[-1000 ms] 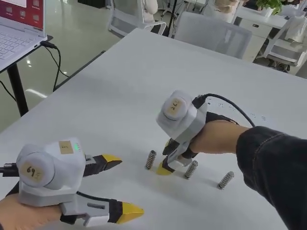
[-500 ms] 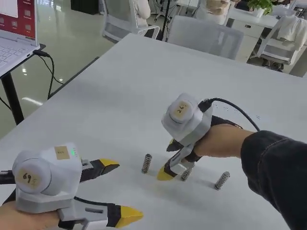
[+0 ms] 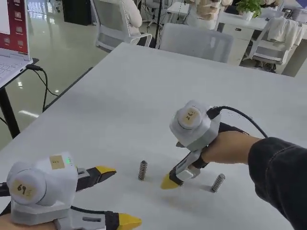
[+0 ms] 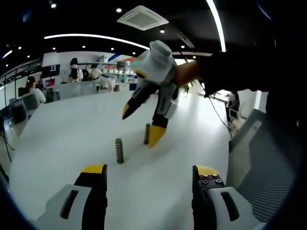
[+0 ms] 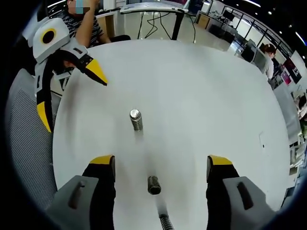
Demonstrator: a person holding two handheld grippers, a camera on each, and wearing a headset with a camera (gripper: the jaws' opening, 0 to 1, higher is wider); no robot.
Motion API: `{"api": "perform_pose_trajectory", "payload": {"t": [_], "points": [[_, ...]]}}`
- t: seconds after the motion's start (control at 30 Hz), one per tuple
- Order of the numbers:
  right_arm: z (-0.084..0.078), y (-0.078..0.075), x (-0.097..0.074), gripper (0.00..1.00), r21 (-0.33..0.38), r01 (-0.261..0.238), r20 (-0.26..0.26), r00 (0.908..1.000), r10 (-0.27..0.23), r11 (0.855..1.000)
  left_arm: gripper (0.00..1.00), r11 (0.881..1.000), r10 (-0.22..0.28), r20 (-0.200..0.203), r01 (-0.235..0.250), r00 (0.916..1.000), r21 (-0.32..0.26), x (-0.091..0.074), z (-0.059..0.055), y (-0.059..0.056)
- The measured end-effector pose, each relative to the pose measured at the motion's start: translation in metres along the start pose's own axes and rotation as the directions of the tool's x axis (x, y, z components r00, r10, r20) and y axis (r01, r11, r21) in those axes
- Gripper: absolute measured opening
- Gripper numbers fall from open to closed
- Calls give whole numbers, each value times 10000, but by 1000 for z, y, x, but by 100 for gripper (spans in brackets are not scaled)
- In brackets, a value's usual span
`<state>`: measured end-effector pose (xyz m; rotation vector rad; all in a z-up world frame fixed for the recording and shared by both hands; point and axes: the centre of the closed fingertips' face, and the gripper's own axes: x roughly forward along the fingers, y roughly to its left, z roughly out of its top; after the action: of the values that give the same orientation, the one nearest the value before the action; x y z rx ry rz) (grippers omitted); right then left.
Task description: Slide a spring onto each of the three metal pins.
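Three small grey metal coil springs [image 4: 119, 150] stand upright in row on white table [image 3: 144, 86]. Right gripper [image 5: 160, 160], white body with yellow-tipped black jaws, angled down over row. Jaws apart, middle spring [image 5: 154, 184] between them, clear of both. Left-end spring [image 3: 142, 170] just beyond its tips, right-end spring [image 3: 218, 182] behind it. Left gripper [image 3: 117, 195] low at near table edge, jaws wide apart, well apart from springs. Pins inside springs: cannot tell.
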<state>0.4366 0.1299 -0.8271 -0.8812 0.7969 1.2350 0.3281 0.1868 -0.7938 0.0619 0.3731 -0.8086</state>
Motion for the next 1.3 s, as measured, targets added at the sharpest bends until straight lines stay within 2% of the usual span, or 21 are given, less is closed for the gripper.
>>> {"api": "perform_pose_trajectory", "payload": {"t": [0.23,0.4,0.67,1.0,1.3], "points": [[-1,-12,-12,84,657,465,624,9968,-506,9968,68,10000,26,-64,-26,10000,-3,-2,1,-1],[-6,-17,-21,87,993,716,879,9929,-804,9925,68,10000,55,-87,-55,9999,-60,-4,1,-1],[-11,-24,-36,90,1675,1075,1381,9817,-1313,9800,68,9999,39,-129,-40,9999,-93,-5,4,-1],[-29,-27,-48,91,2299,1341,1628,9712,-1739,9639,69,10000,39,-118,-40,9999,-27,-3,7,1],[-45,-27,-67,92,2910,1735,2019,9501,-2376,9409,69,9999,57,-52,-56,10000,150,0,10,1]]}}
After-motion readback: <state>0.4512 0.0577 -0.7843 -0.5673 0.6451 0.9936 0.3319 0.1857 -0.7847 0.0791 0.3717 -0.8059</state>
